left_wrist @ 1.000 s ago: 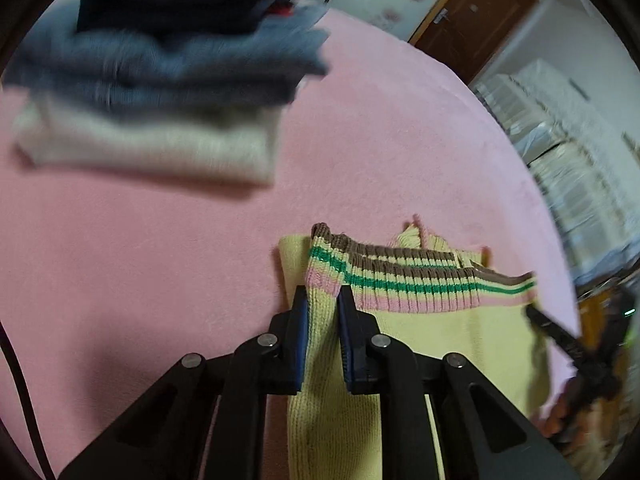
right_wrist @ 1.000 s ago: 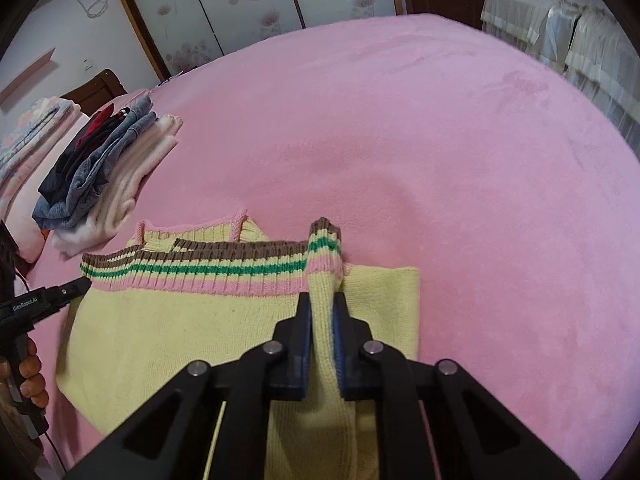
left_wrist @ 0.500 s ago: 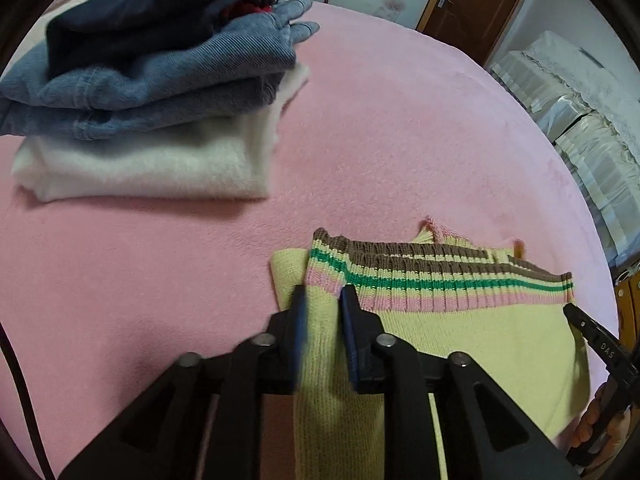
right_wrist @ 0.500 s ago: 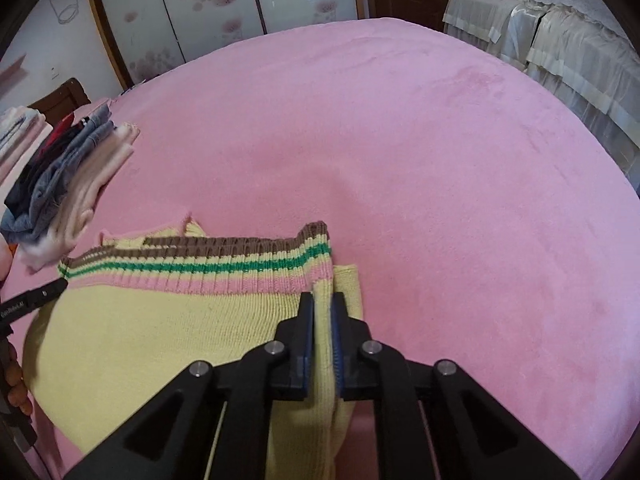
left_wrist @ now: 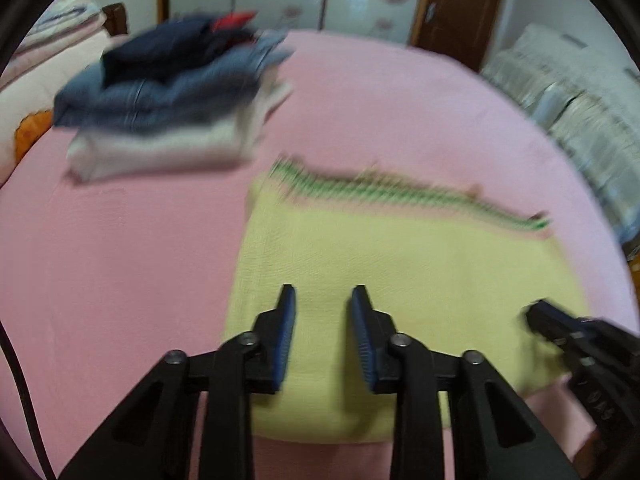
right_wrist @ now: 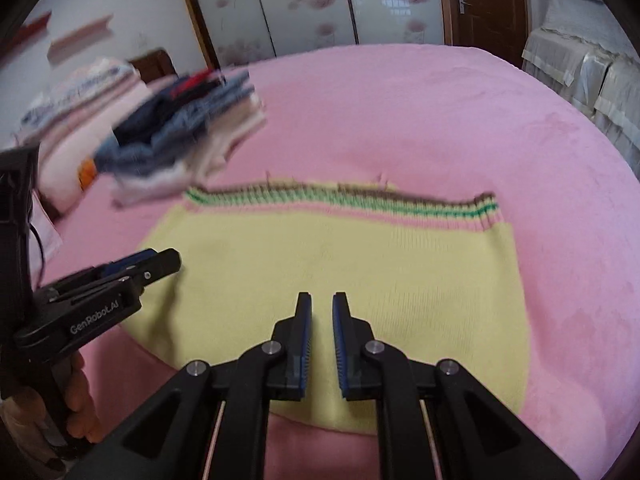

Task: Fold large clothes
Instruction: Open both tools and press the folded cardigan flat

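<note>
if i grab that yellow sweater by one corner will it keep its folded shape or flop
The yellow sweater will probably flop: it is a soft knit lying limp on the pink bed. It probably won't slip much, since the ribbed weave should catch the fingers.

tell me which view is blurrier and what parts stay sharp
Left wrist view is blurrier: the stack of folded clothes and the yellow sweater with its striped hem smear with motion, while the left gripper stays fairly crisp. Right wrist view is sharper on the sweater and the right gripper; only the stack at far left smears. Both show fisheye bending and dark corners.
</note>
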`<move>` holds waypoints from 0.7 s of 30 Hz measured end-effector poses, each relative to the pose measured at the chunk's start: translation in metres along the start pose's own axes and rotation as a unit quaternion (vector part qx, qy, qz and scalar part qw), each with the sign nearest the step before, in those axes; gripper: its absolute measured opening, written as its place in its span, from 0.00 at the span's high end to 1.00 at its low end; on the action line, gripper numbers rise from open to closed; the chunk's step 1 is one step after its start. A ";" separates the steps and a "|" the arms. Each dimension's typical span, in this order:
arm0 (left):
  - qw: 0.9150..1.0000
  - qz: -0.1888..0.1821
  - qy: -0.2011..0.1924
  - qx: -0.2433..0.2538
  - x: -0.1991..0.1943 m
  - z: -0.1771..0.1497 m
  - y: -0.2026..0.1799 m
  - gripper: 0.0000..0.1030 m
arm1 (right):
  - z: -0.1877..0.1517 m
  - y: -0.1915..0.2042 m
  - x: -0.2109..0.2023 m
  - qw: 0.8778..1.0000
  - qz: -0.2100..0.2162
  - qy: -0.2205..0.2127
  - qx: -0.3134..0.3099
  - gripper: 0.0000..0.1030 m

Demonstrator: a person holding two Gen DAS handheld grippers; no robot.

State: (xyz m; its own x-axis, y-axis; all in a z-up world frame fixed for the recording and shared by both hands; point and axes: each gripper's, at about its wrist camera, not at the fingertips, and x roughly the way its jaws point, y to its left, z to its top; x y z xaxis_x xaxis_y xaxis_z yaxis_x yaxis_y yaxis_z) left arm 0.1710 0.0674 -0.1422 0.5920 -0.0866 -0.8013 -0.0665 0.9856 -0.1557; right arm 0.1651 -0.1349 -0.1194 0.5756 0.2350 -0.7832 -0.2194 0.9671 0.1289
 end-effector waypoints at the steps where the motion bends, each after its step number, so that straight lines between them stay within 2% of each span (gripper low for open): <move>1: 1.000 -0.010 -0.001 -0.005 0.002 -0.005 0.007 0.78 | -0.005 -0.006 0.003 1.000 -0.017 0.002 -0.002 0.93; 3: 0.999 -0.031 -0.007 -0.015 0.002 -0.008 0.019 0.84 | -0.016 -0.030 0.001 0.998 -0.053 -0.007 0.012 0.94; 4: 0.999 -0.030 -0.006 -0.015 0.001 -0.008 0.020 0.87 | -0.020 -0.040 -0.001 0.998 -0.061 -0.010 0.023 1.00; 5: 0.999 -0.029 -0.004 -0.017 0.002 -0.008 0.023 0.89 | -0.024 -0.055 -0.004 0.997 -0.060 -0.011 0.040 1.00; 7: 0.999 -0.035 0.000 -0.023 0.005 -0.007 0.027 0.89 | -0.031 -0.080 -0.008 0.997 -0.017 -0.005 0.073 1.00; 8: 0.999 -0.034 0.002 -0.025 0.006 -0.007 0.027 0.89 | -0.033 -0.083 -0.010 0.997 -0.012 -0.004 0.078 1.00; 12: 0.999 -0.025 0.004 -0.026 0.008 -0.005 0.023 0.89 | -0.034 -0.075 -0.015 0.997 -0.038 -0.006 0.069 1.00; 17: 0.999 -0.028 0.019 -0.025 0.000 0.004 0.023 0.89 | -0.032 -0.073 -0.016 0.995 -0.034 0.010 0.088 0.97; 19: 0.999 -0.024 0.025 -0.025 -0.006 0.006 0.022 0.87 | -0.031 -0.071 -0.017 0.994 -0.029 0.015 0.101 0.97; 20: 0.999 -0.021 0.029 -0.022 -0.013 0.006 0.021 0.80 | -0.030 -0.072 -0.022 0.994 -0.029 0.016 0.106 0.97; 21: 0.999 -0.017 0.033 -0.021 -0.017 0.007 0.019 0.66 | -0.030 -0.072 -0.025 0.993 -0.028 0.016 0.110 0.97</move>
State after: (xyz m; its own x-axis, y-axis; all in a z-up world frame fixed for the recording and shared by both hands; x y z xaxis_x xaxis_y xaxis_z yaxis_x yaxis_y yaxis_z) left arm 0.1652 0.0888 -0.1276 0.5410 -0.1298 -0.8309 -0.0818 0.9752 -0.2056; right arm 0.1430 -0.2133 -0.1268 0.5568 0.1798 -0.8109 -0.0086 0.9775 0.2108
